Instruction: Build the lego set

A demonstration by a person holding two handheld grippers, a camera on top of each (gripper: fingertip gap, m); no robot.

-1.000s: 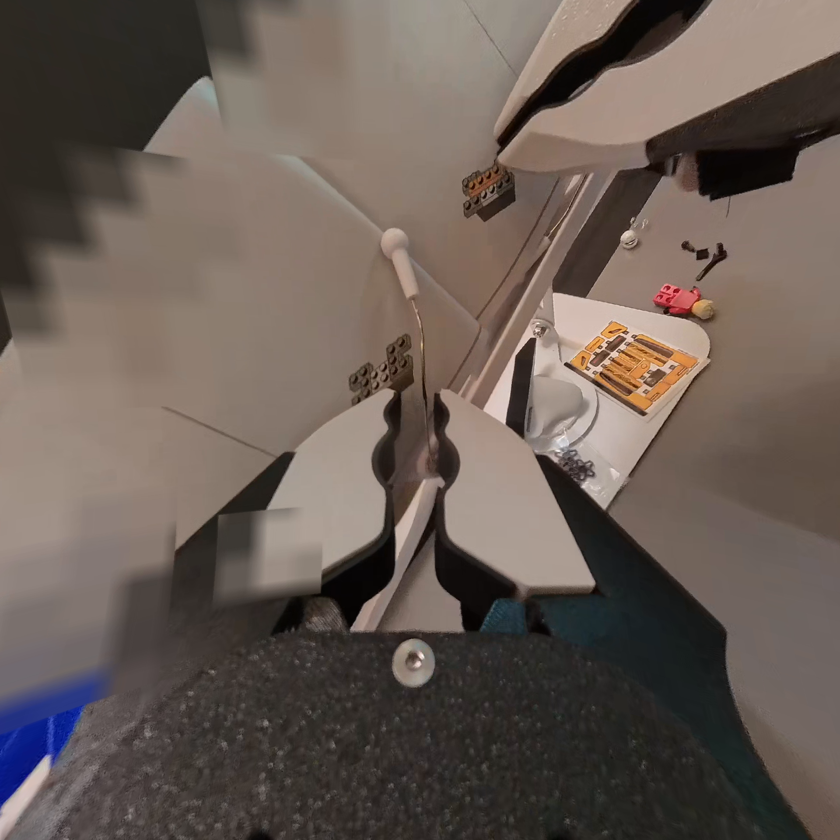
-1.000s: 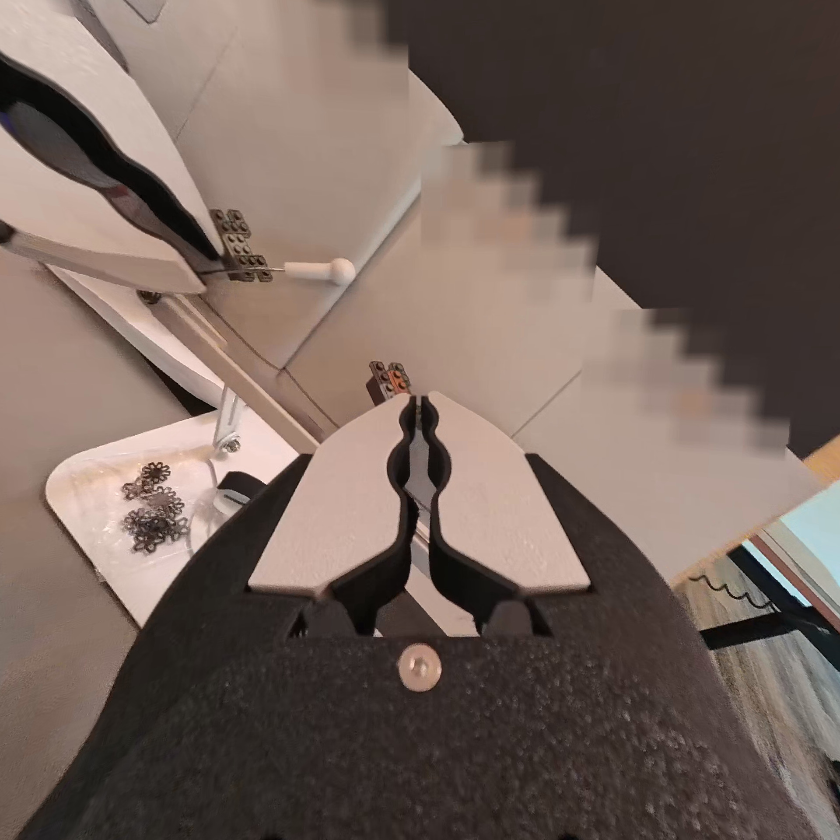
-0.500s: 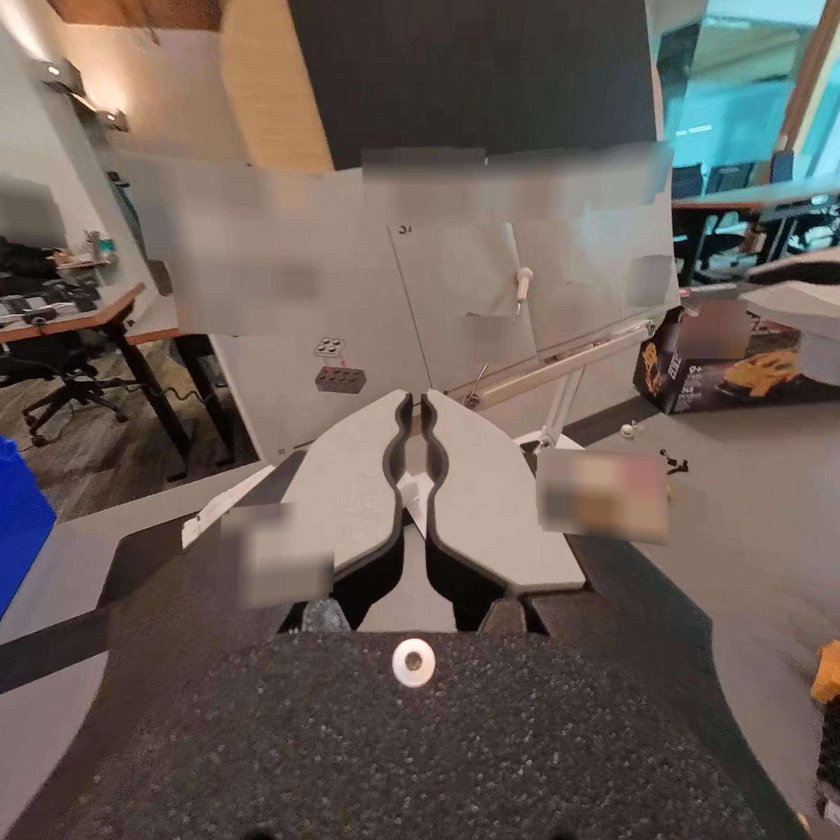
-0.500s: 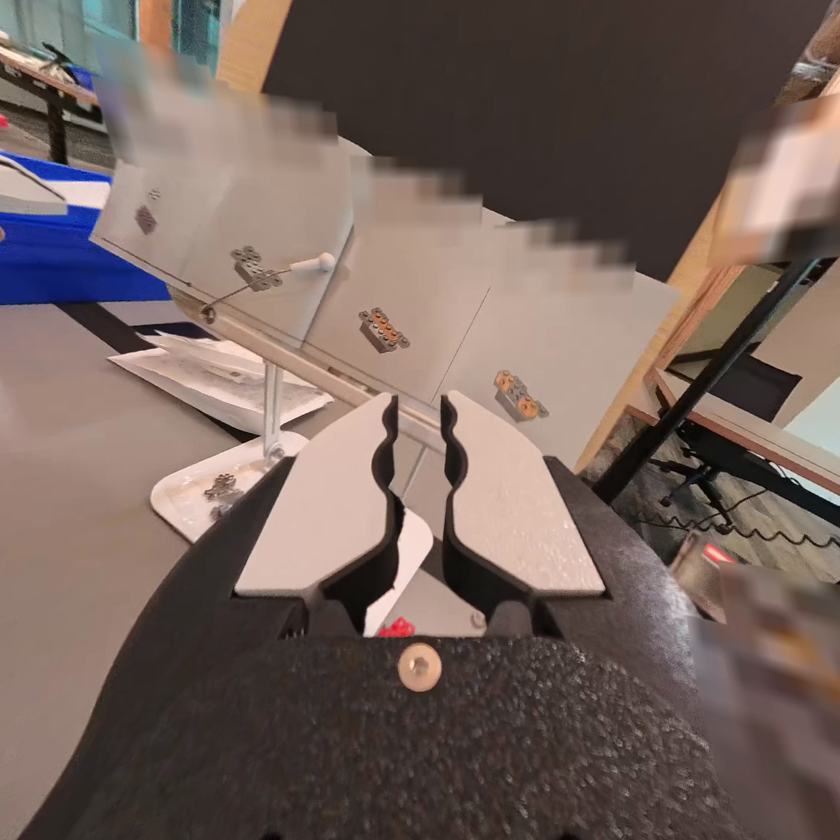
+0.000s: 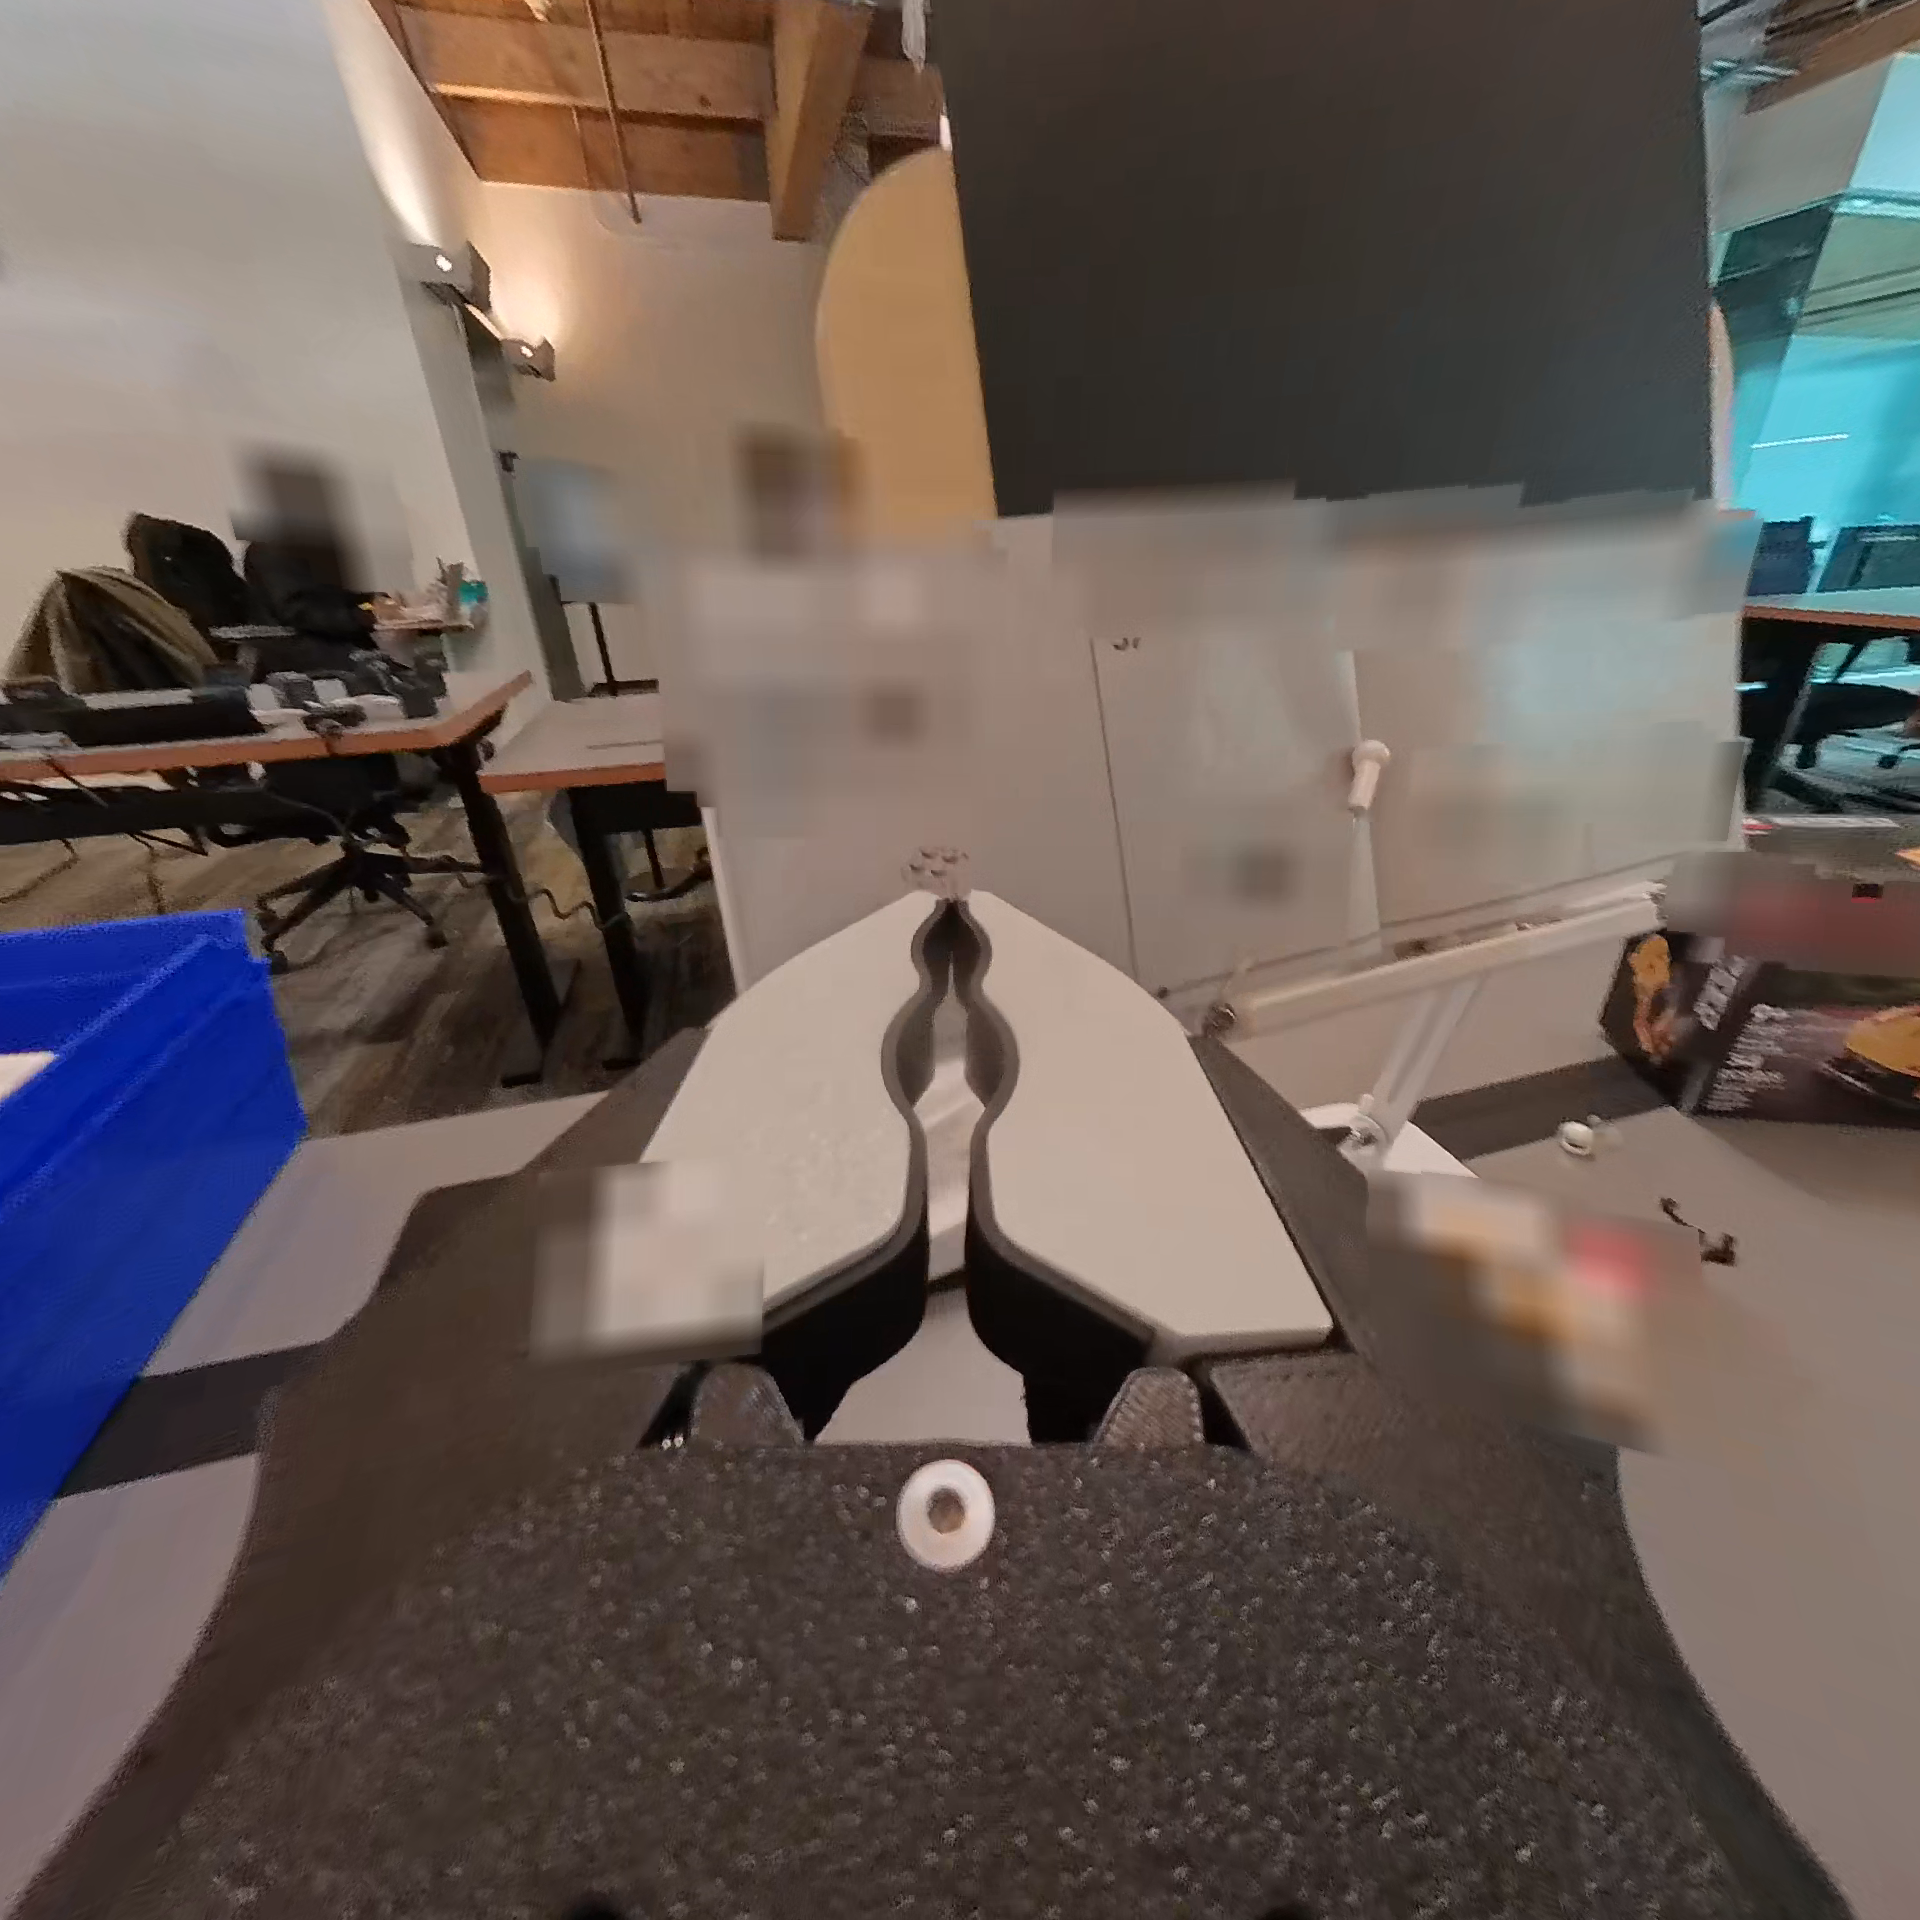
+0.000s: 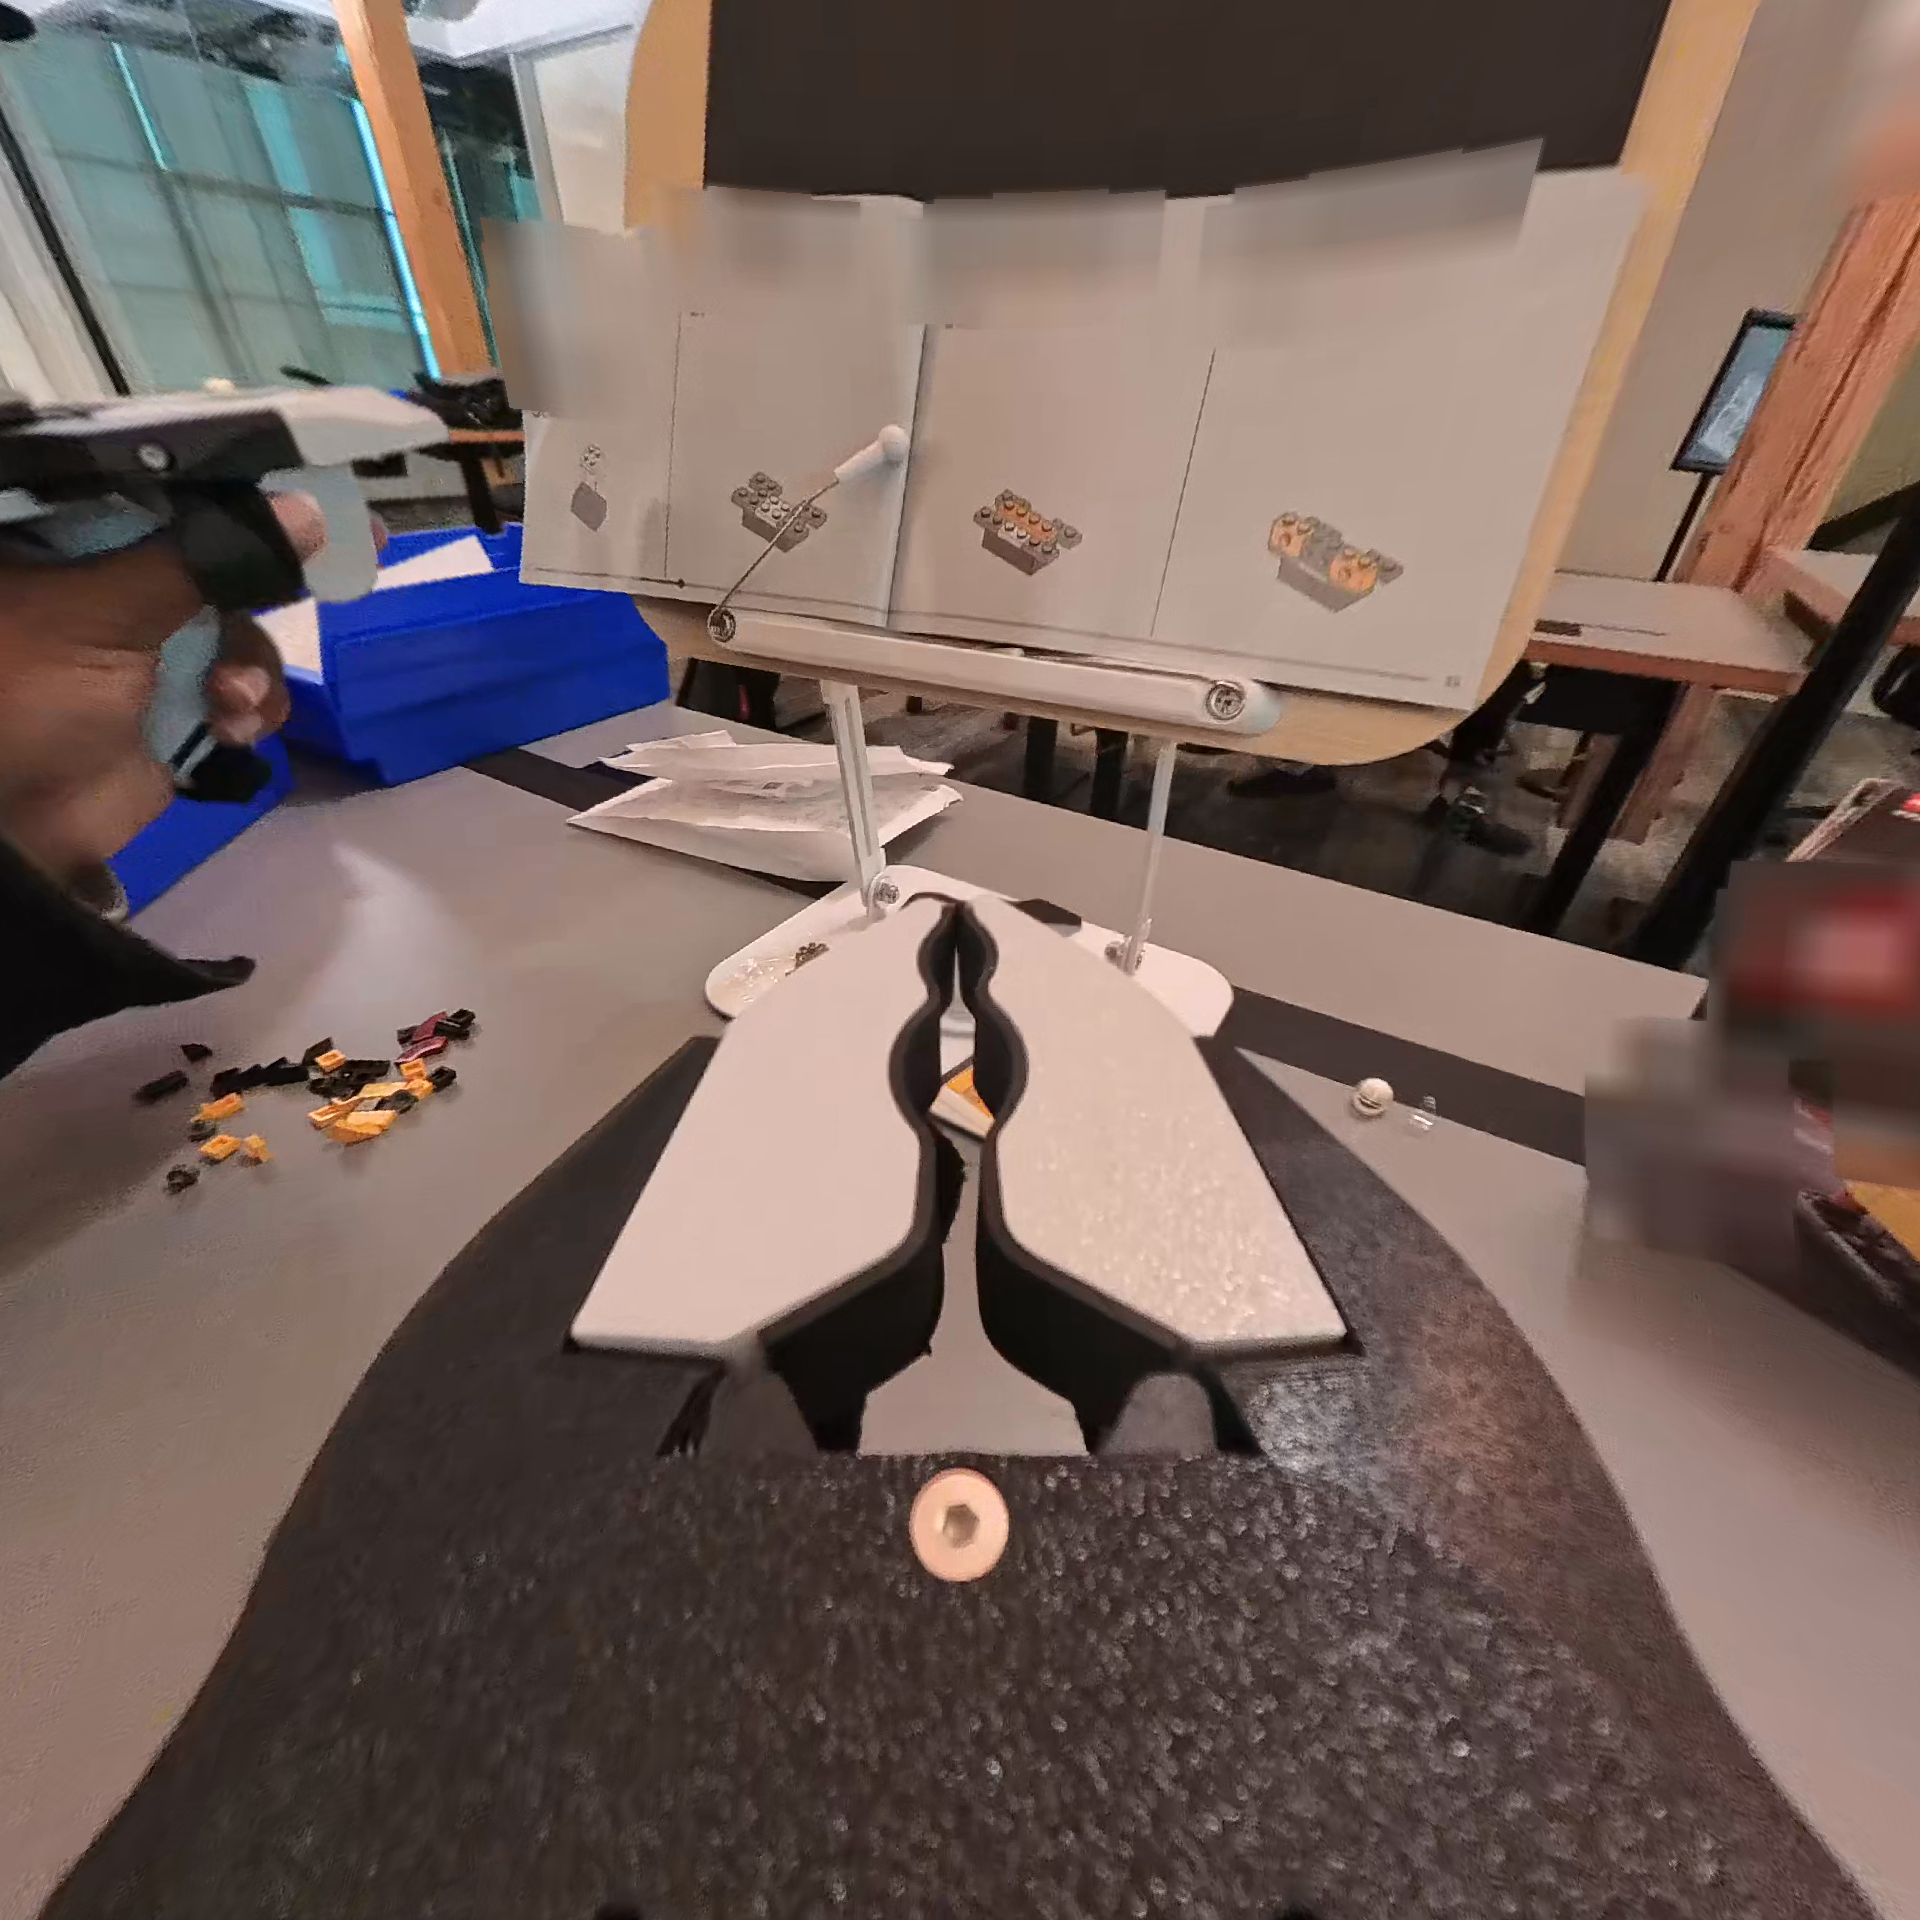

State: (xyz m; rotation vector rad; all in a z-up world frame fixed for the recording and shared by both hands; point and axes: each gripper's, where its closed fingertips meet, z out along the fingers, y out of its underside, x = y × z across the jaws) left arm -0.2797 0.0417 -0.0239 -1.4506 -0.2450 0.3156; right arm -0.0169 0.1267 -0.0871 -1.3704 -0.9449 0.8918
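L wrist: my left gripper [image 5: 951, 906] has tips together w/ nothing between, held over grey table [image 5: 1766, 1558], pointing at instruction booklet [image 5: 1226, 810] on its stand; blue bin [image 5: 125, 1122] at left. R wrist: my right gripper [image 6: 954, 914] likewise closed & empty; loose lego pieces [image 6: 312, 1091] lie scattered on table front-left, well apart from both tips, near stand base [image 6: 1184, 987].

grey table [image 6: 436, 914] | loose orange and black lego bits [image 6: 312, 1086] scattered left of the claw | white stand base [image 6: 1184, 982] just past the tips | paper sheets [image 6: 769, 800] behind that | blue bin [image 6: 468, 665] far left | small white ball [image 6: 1374, 1096] off right
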